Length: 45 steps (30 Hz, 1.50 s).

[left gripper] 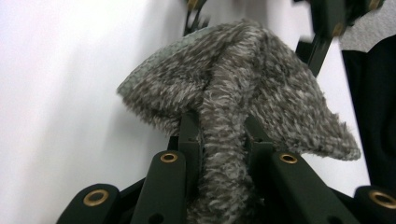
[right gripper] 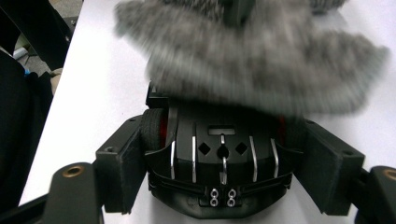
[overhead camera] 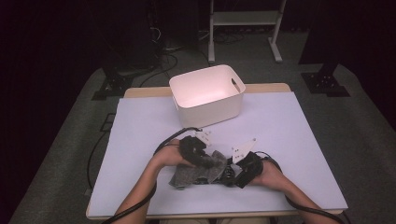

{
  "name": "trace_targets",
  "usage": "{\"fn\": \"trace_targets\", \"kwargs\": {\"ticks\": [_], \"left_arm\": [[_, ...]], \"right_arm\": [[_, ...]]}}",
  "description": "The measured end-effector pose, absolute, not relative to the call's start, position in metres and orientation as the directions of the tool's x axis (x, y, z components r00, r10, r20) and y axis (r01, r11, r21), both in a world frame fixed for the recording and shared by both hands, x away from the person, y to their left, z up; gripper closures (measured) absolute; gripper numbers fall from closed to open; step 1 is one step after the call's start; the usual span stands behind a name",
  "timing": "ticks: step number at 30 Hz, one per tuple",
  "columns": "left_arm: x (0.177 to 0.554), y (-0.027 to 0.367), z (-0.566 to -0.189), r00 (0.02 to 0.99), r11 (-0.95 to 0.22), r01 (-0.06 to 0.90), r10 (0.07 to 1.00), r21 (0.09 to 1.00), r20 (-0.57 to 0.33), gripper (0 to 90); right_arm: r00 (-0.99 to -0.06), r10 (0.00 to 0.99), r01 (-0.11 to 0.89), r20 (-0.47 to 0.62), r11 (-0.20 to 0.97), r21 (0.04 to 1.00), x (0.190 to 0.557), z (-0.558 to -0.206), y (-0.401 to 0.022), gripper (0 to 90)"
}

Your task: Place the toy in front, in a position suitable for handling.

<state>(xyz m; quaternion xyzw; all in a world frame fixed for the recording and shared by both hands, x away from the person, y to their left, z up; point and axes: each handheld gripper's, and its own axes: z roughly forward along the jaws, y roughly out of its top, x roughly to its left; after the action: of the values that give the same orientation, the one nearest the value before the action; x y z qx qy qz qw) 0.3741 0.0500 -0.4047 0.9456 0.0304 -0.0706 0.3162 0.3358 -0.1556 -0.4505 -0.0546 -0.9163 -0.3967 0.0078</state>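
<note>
A grey fuzzy cloth (overhead camera: 194,173) lies bunched on the white table cover between the two hands. My left gripper (overhead camera: 200,155) is shut on a fold of the cloth (left gripper: 243,84), which runs up between its jaws (left gripper: 219,128) and hangs over their tips. A black toy car (right gripper: 222,158) with dark wheels and red trim sits between the jaws of my right gripper (right gripper: 226,161), whose pads press on both of its sides. In the high view the right gripper (overhead camera: 235,173) rests low on the table beside the cloth. The blurred cloth (right gripper: 252,60) covers the car's far end.
A white plastic bin (overhead camera: 210,112) with handle slots stands at the back centre of the table. The white cover (overhead camera: 289,140) spreads over the tabletop on both sides of the hands. Cables trail from both grippers toward the front edge.
</note>
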Motion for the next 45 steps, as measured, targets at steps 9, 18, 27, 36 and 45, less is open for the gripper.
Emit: {"fn": "trace_targets", "kwargs": {"ticks": [9,18,27,36,45], "left_arm": [[0.364,0.031,-0.404,0.989,-0.806,0.044,-0.047,0.590,-0.138,74.4],[0.370,0.097,-0.406,0.985,-0.795,0.157,0.080,0.586,-0.154,74.5],[0.371,0.138,-0.413,0.971,-0.777,0.237,0.172,0.584,-0.166,74.5],[0.354,0.101,-0.406,0.985,-0.781,0.136,0.039,0.609,-0.169,74.4],[0.356,0.023,-0.402,0.985,-0.807,0.012,-0.092,0.590,-0.146,74.4]], "right_arm": [[-0.994,0.095,0.106,0.056,0.688,0.718,0.333,-0.453,-0.156,24.0],[-0.997,0.069,0.068,0.027,0.693,0.718,0.335,-0.452,-0.158,24.0],[-0.997,0.070,0.067,0.026,0.699,0.712,0.335,-0.452,-0.157,23.9],[-0.997,0.069,0.065,0.024,0.688,0.722,0.335,-0.450,-0.156,23.9],[-0.997,0.080,0.069,0.020,0.685,0.725,0.333,-0.451,-0.155,23.9]]}}
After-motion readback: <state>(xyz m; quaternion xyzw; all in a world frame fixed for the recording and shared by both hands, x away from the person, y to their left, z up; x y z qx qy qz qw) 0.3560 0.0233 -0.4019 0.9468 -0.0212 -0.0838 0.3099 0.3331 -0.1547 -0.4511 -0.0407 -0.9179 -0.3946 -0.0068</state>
